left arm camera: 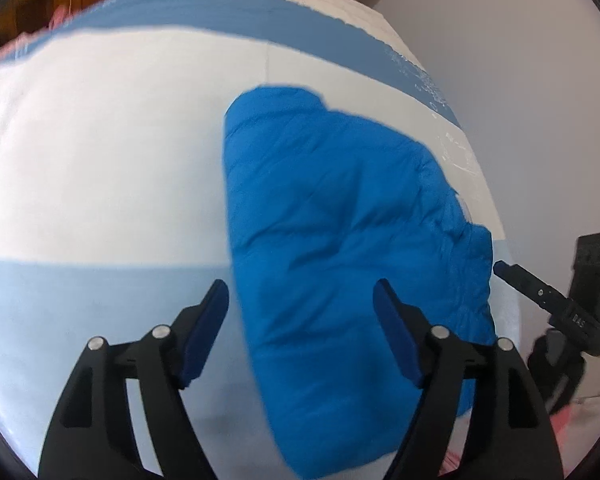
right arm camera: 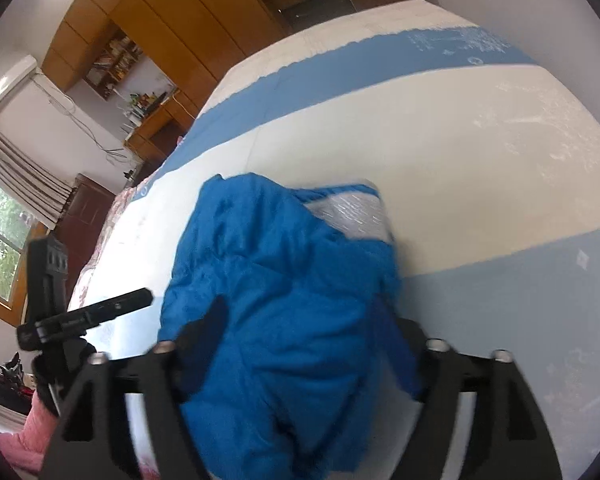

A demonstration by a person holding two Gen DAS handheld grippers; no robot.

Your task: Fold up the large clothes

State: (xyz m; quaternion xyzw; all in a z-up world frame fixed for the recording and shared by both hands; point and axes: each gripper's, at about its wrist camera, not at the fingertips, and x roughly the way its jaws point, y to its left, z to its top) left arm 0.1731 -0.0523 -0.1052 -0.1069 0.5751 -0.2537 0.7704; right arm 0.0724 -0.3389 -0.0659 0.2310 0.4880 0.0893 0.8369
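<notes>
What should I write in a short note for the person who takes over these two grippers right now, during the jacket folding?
Left gripper: open, holding nothing, above the near part of the blue jacket.
Right gripper: fingers wide apart with jacket fabric bunched between them; whether it grips is unclear.
Jacket: lies on the bed, on the blue and white striped cover, already gathered into a thick bundle. In the right wrist view a pale lining shows at the far end.
Done: seemingly a first fold.
Left: probably tidy the bundle and fold it smaller.
</notes>
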